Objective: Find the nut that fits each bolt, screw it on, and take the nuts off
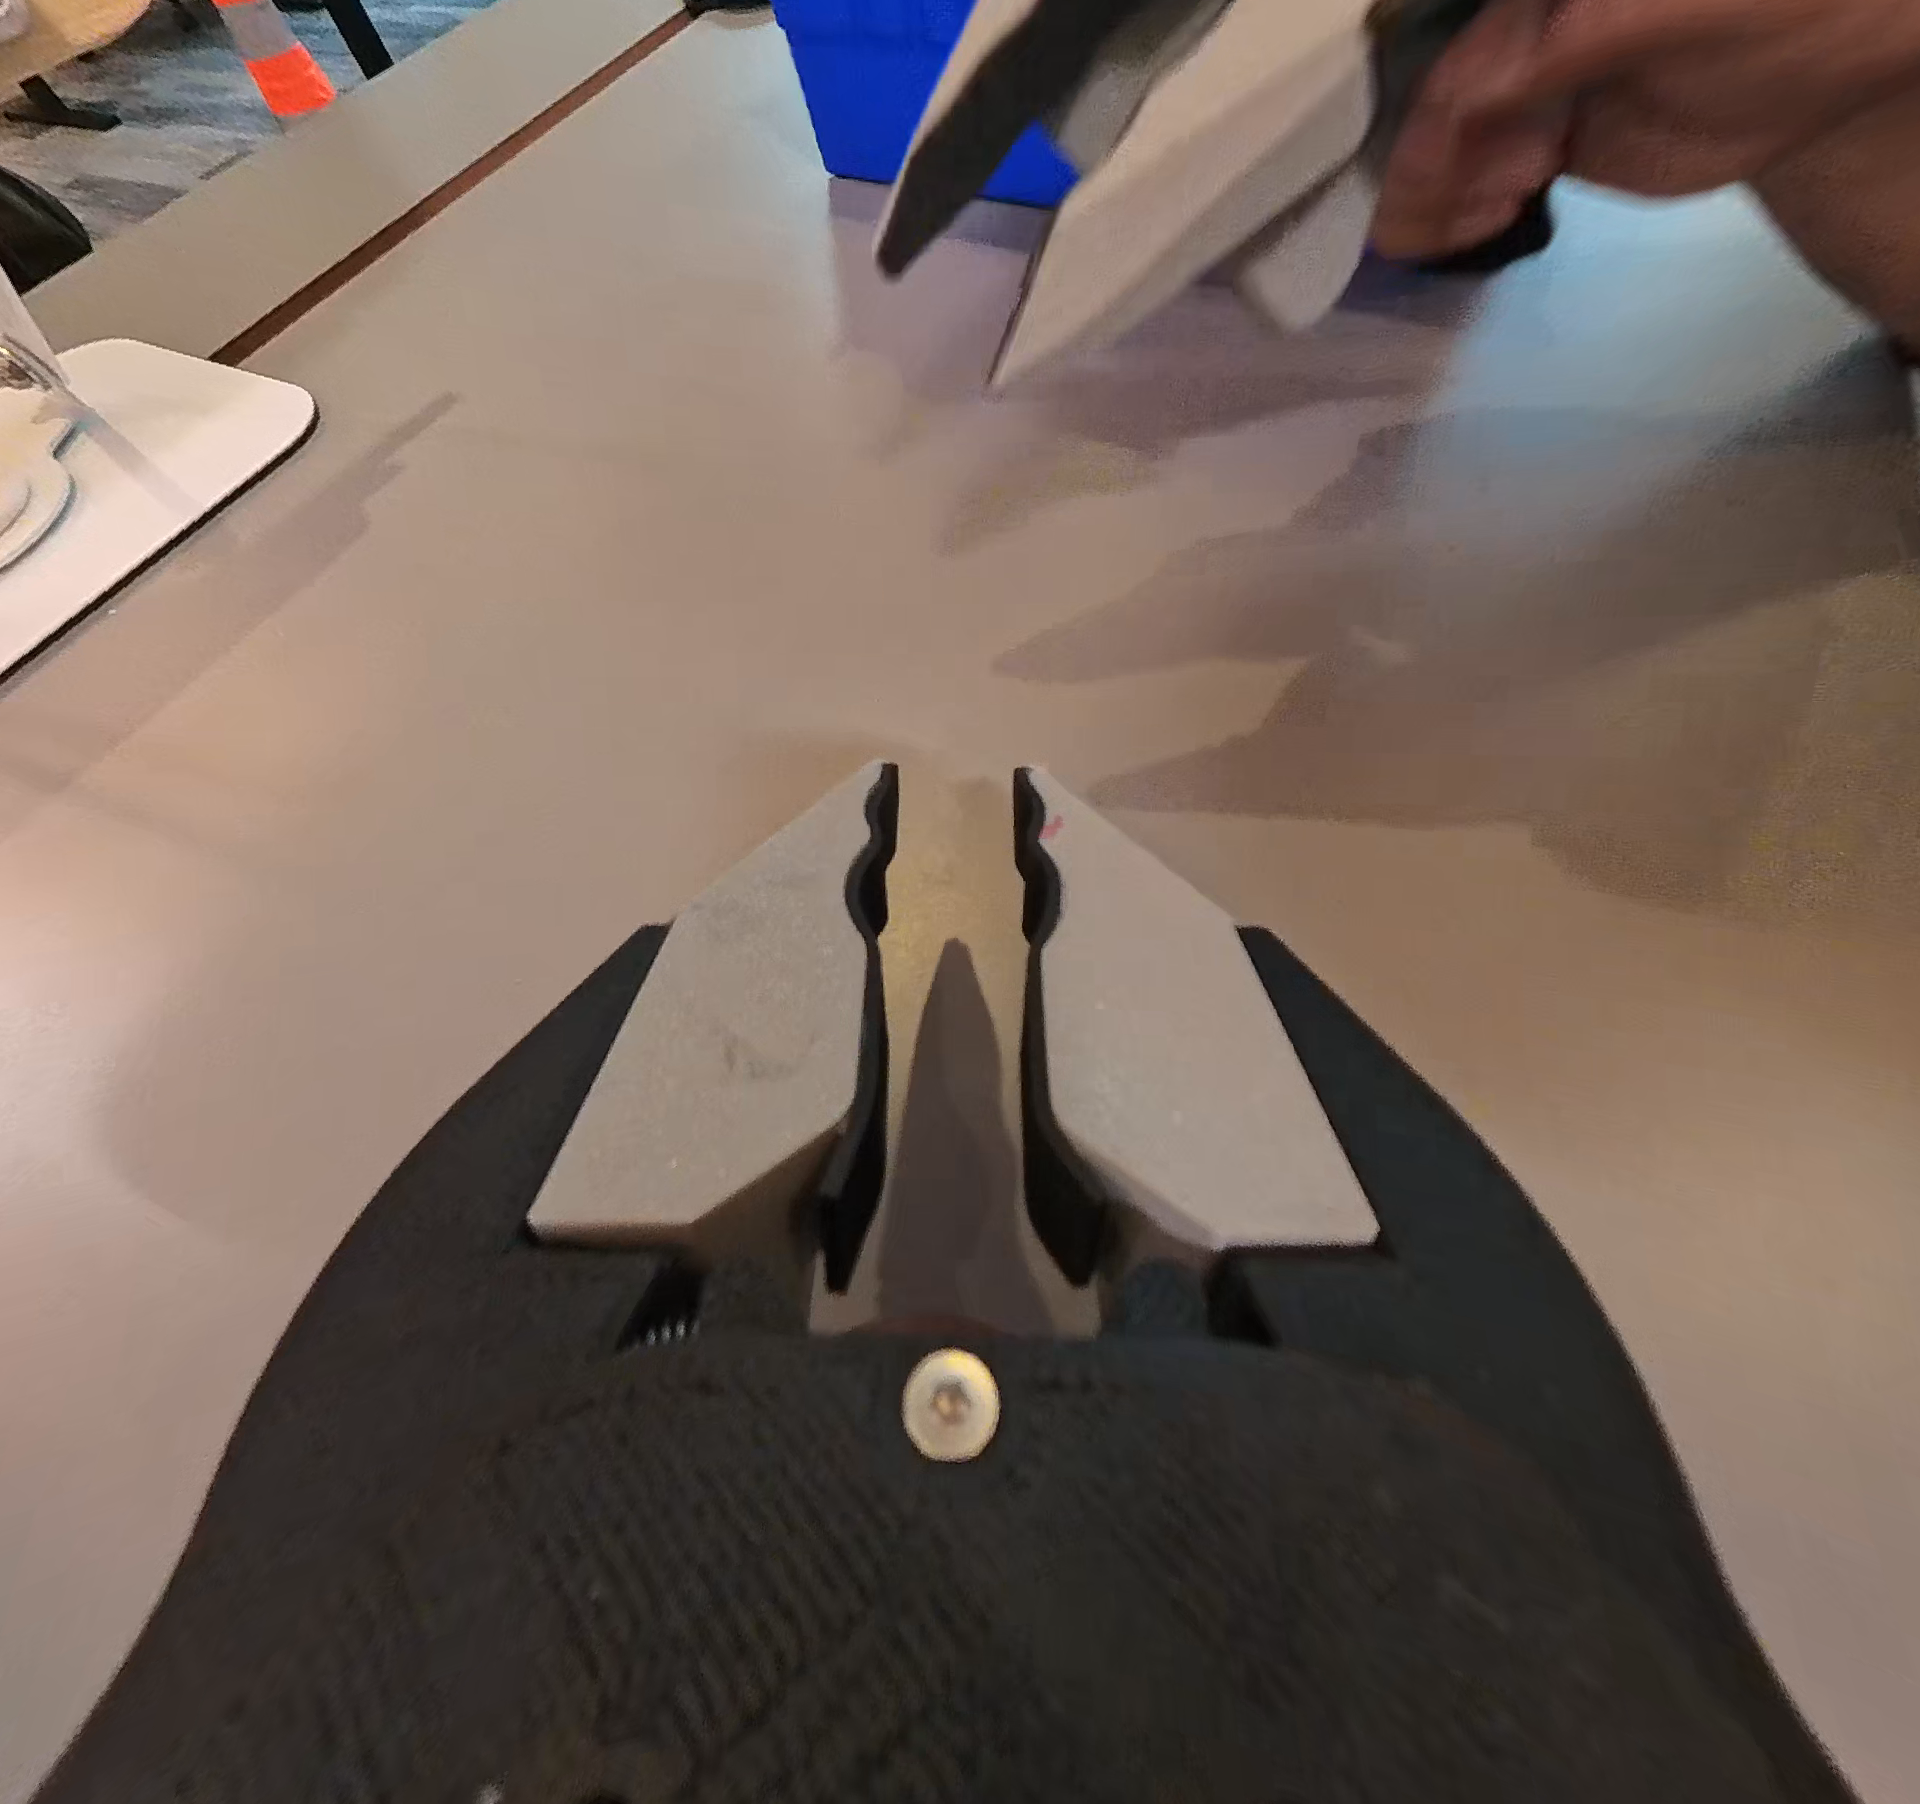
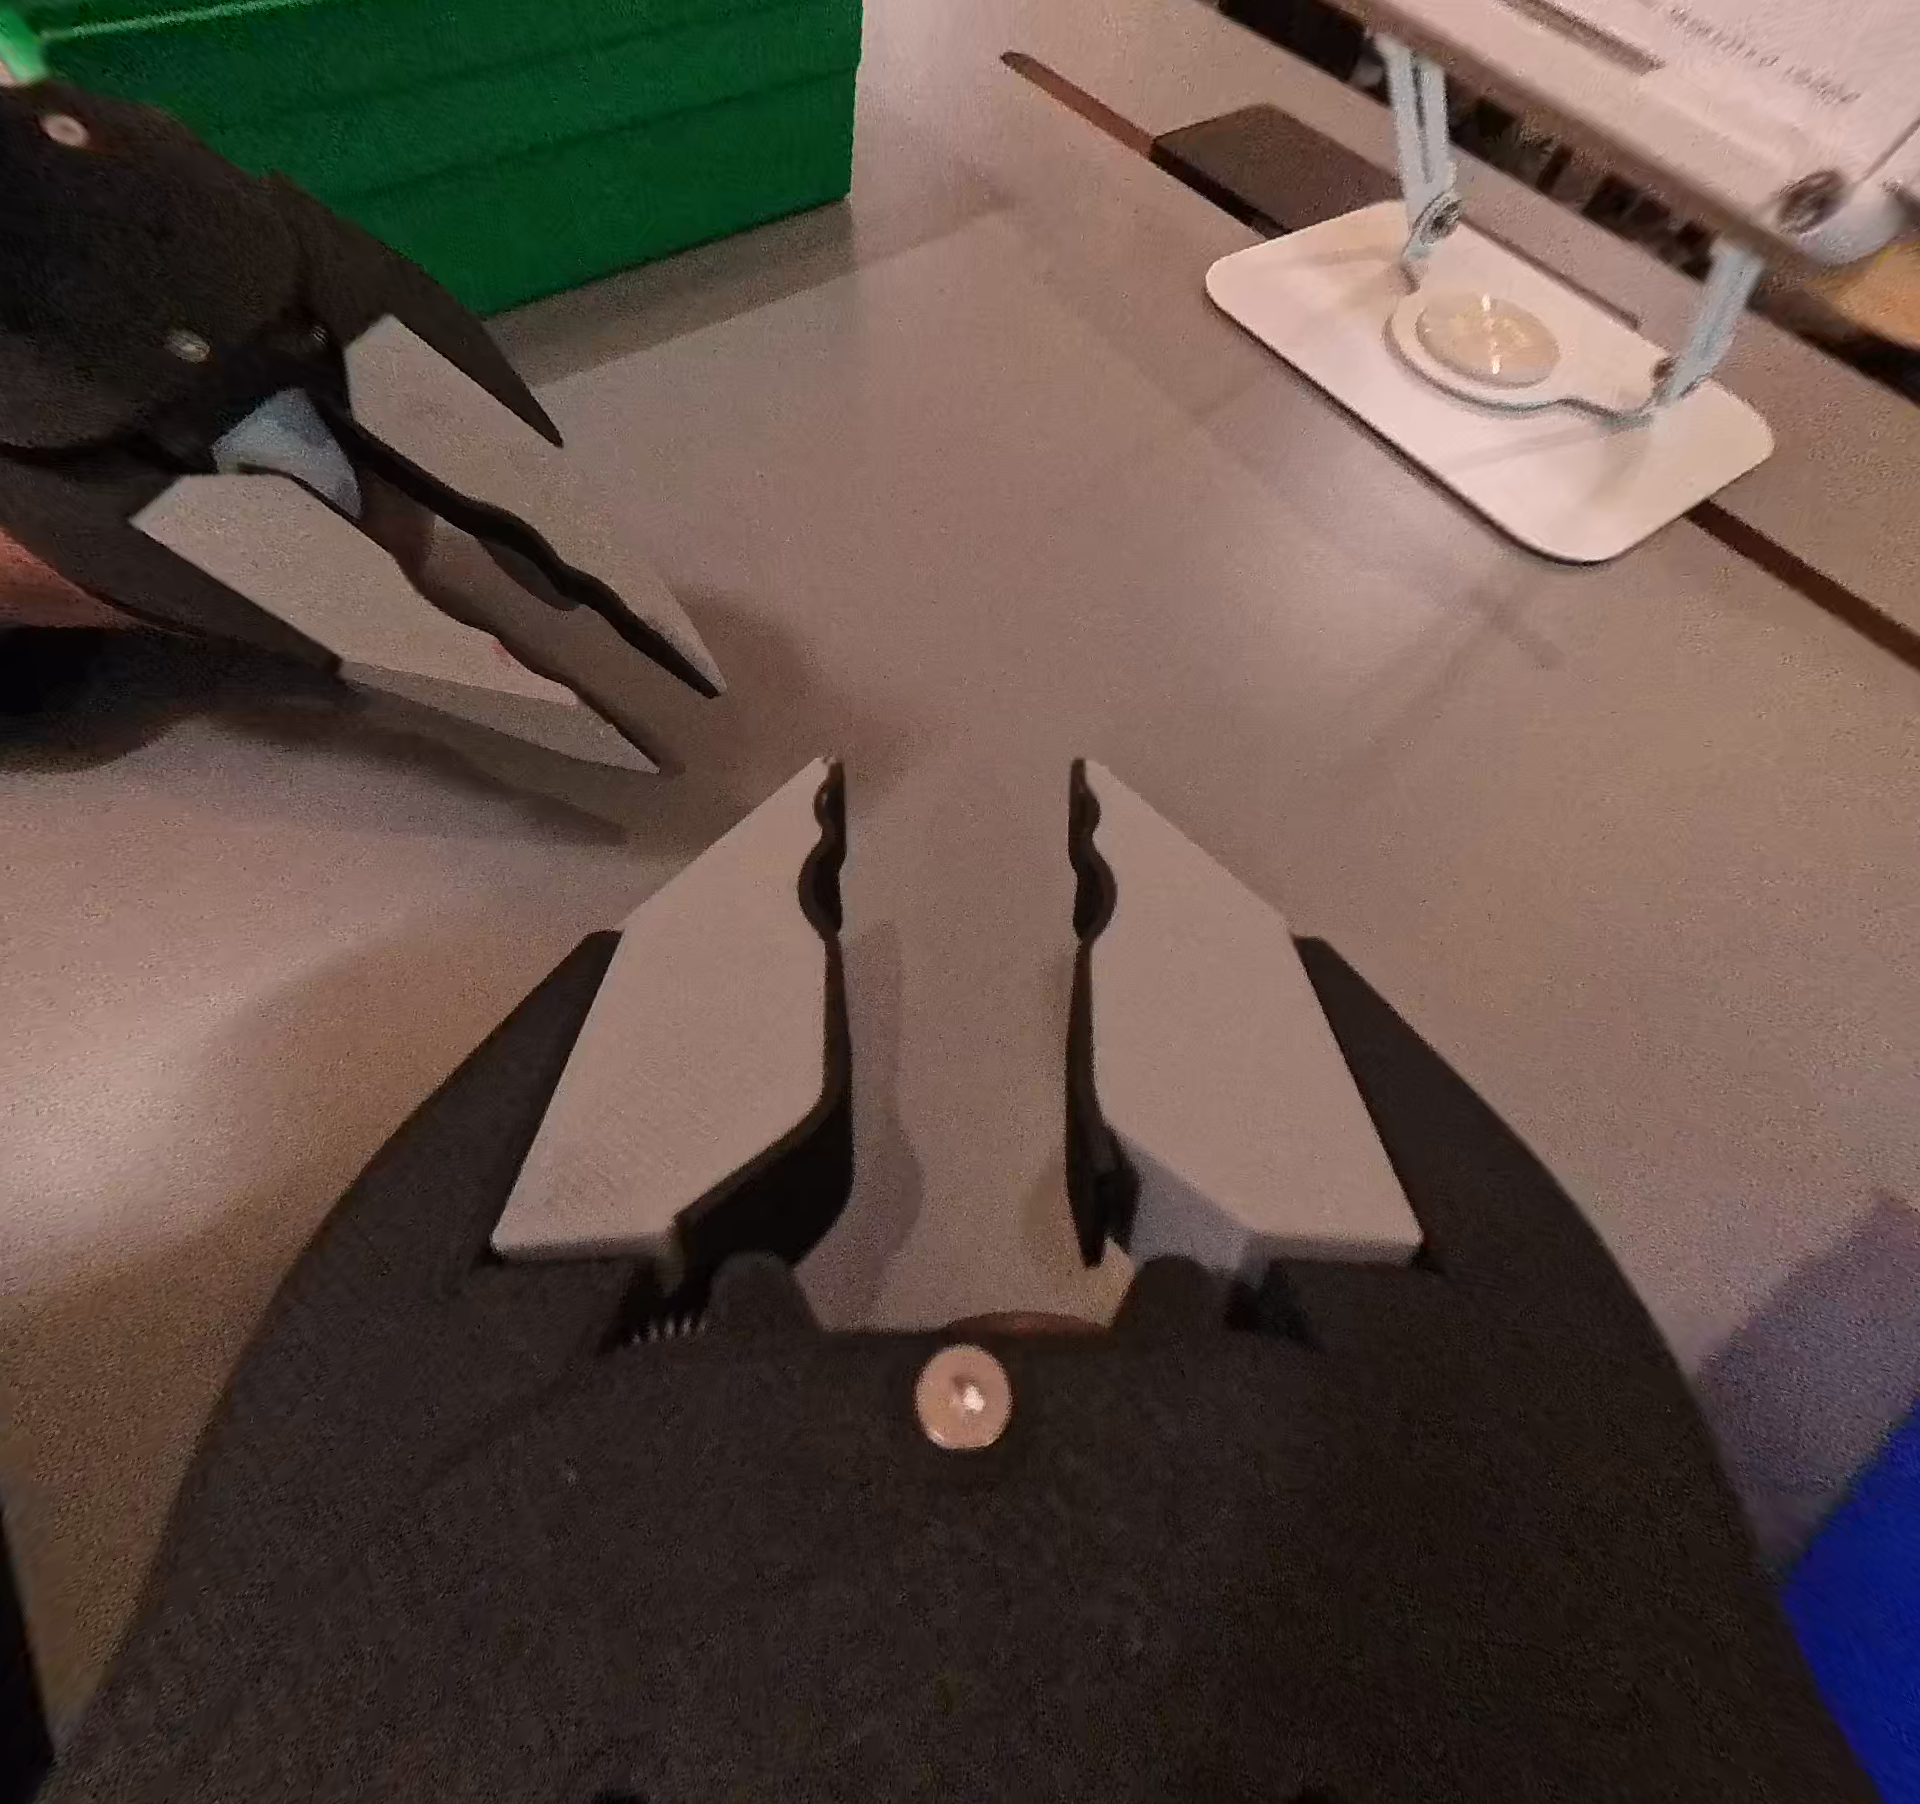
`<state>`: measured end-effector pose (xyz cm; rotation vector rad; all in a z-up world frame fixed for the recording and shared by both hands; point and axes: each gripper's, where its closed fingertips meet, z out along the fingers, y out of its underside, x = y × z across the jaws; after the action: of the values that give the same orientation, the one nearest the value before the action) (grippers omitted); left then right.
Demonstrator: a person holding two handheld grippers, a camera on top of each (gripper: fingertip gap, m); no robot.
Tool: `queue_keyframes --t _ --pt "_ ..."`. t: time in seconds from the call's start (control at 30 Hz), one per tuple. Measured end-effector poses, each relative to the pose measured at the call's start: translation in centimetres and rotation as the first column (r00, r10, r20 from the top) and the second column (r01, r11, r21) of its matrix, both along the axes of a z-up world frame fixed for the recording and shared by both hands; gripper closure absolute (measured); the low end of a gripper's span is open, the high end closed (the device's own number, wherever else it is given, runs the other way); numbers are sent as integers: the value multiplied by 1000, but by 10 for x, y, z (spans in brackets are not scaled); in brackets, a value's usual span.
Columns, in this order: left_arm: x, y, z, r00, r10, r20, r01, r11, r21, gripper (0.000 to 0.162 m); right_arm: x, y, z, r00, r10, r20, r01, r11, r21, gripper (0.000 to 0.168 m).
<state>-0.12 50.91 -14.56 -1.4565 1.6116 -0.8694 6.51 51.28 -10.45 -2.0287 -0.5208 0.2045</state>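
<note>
Grey-fingered left gripper (image 1: 954, 775) and right gripper (image 2: 954, 767) both hang parted and empty above the grey table (image 2: 1039, 528).

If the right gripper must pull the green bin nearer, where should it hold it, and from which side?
Probably the green bin by its near wall's top rim, from above, one finger inside and one outside. That wall stands upright and looks thin; the bin looks too wide for the open right gripper to span.

Both grippers have textured black bodies, a silver screw (image 1: 951, 1404), and grey wedge fingers (image 2: 696, 1027) with wavy black inner pads.
</note>
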Motion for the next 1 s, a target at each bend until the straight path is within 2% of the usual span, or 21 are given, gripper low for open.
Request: queue_keyframes --t 0.13,0.3,1.0 --pt "0 1 -1 1000 2 -7 -2 1000 0 142 -7 14 -39 1000 12 -2 -12 999 -50 125" --pt "0 2 -3 1000 8 -16 -8 1000 25 142 -11 11 -54 999 35 34 -32 996 -86 123" --pt "1 5 -2 1000 24 -9 -24 999 25 142 -17 9 -50 999 44 17 -43 997 -70 123"
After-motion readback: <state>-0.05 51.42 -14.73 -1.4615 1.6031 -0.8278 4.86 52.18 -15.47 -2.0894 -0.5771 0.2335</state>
